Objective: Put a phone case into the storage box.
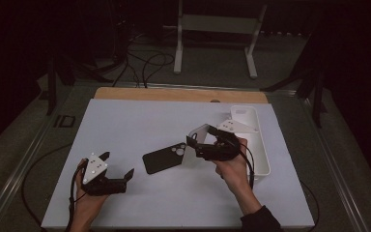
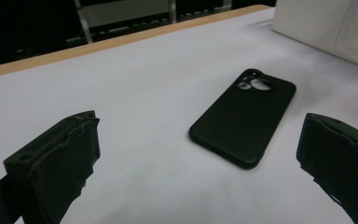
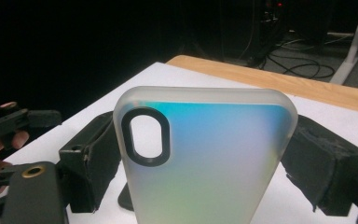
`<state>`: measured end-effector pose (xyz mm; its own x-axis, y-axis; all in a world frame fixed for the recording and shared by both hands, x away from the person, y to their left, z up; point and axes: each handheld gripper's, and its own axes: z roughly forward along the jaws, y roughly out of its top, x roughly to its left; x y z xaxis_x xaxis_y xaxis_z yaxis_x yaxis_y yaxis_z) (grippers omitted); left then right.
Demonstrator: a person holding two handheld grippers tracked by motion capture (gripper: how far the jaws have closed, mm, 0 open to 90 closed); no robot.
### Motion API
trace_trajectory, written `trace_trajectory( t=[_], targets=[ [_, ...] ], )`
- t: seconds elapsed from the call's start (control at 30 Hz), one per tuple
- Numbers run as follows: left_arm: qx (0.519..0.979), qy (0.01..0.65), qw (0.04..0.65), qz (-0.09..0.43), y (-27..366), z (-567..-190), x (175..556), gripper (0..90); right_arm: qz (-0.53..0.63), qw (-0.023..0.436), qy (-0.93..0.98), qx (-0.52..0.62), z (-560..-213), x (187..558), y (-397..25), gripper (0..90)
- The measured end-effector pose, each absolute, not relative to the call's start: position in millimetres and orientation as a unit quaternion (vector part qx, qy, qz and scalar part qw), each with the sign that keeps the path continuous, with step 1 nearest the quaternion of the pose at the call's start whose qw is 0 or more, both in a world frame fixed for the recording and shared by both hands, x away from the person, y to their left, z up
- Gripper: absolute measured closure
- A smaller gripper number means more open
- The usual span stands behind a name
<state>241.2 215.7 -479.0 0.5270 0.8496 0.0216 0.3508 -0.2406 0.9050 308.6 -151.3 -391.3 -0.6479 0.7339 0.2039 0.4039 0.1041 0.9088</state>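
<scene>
right gripper [image 1: 197,138]: jaws clamp a translucent iridescent phone case [image 3: 200,158], held above the mat | left gripper [image 1: 118,166]: jaws spread wide, holding nothing | black phone case [image 1: 164,158]: flat on white mat [image 1: 125,125], between both grippers | white bin [image 1: 256,140]: right edge

Room dim, walls lost in black. Grey floor [image 1: 212,63] w/ black cables [image 1: 145,65] trailing behind table. White metal stand [image 1: 217,29] at back. Table: wooden edge [image 1: 174,93], white sheet [image 1: 135,125] on top, lit from above.
</scene>
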Motion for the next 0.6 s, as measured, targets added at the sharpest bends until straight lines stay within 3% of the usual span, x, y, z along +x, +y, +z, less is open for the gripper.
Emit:
trace_trajectory(
  t=[0.6],
  targets=[
    [0.727, 0.423, 0.464, 0.279, 228, -489, 238, 0.0, 0.538, 0.176, 0.717, 0.408, -379, 325, -170, 17.0]
  ],
)
